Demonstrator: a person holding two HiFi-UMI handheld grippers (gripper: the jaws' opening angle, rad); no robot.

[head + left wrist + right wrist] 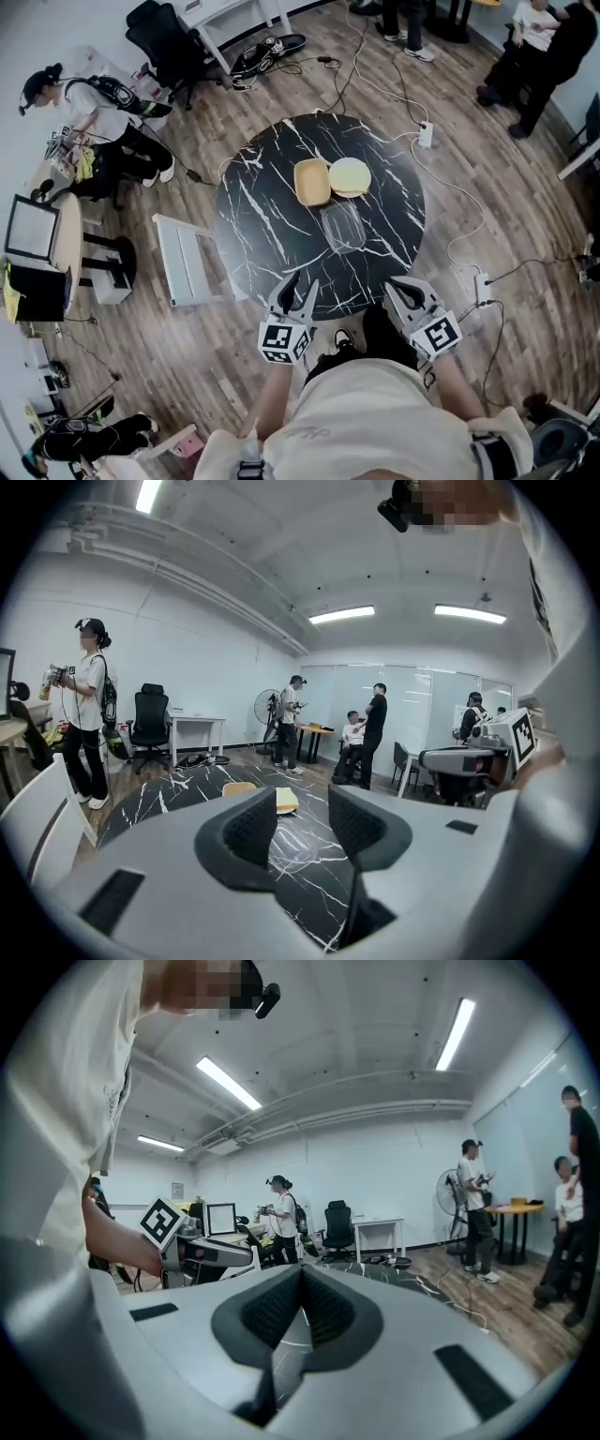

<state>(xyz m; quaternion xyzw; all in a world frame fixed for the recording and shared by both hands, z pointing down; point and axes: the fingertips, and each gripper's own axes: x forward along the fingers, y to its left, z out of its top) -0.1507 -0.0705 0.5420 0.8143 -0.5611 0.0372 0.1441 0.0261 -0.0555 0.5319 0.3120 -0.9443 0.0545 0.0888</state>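
Clear plastic rectangular tub point(342, 227) sits mid-way on the round black marble table point(262, 220), at one o'clock from the spread, empty left gripper point(302, 281) and eleven o'clock from the pinched-shut, empty right gripper point(394, 285), whose closed tips could likely shove it skidding.

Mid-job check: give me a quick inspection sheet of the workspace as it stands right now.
Surface: round black table with white veins, on a wood floor.
Job's things: tan dish and yellow plate side by side at mid-table; clear box just nearer the grippers.
Clutter: nothing seen.
Grippers: left gripper over the near table edge, jaws apart, nothing between them; right gripper beside it, jaws together, holding nothing.
Cables: white cables and a power strip on the floor right of the table.
Surroundings: white chair against the table's left side; seated person at a desk further left.
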